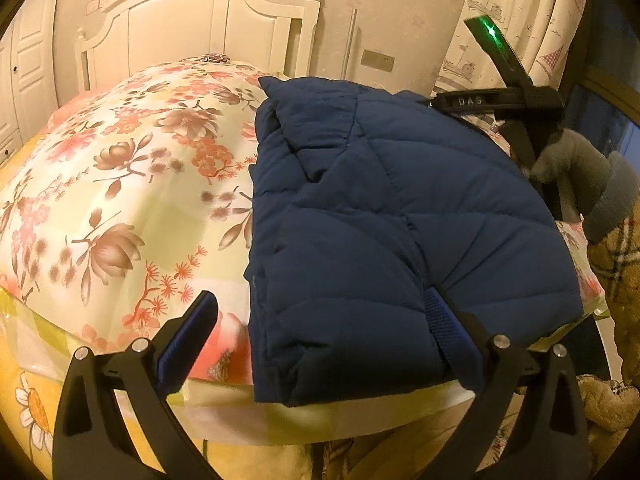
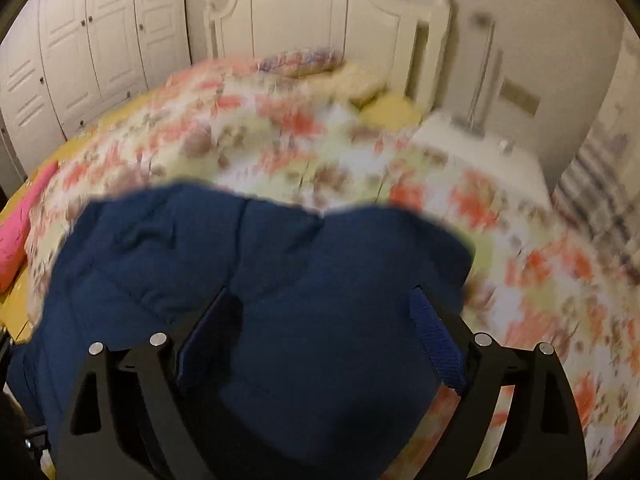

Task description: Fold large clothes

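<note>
A navy quilted puffer jacket (image 1: 400, 220) lies folded into a compact block on the floral bedspread (image 1: 120, 184) near the bed's front edge. My left gripper (image 1: 320, 336) is open, its jaws wide apart just above the jacket's near left corner; the right finger (image 1: 448, 332) lies over the jacket, the left finger (image 1: 188, 340) over the bedspread. In the blurred right wrist view my right gripper (image 2: 320, 336) is open and hovers over the jacket (image 2: 256, 280), with nothing between the fingers. The right gripper's black body (image 1: 520, 112), held by a grey-gloved hand, shows at the jacket's far right.
A white headboard (image 1: 200, 28) and a wall close the far end of the bed. White wardrobe doors (image 2: 88, 40) stand on the left. A white nightstand (image 2: 480, 152) and curtains (image 1: 520, 20) are on the right. A pink pillow (image 2: 24, 216) lies at the left edge.
</note>
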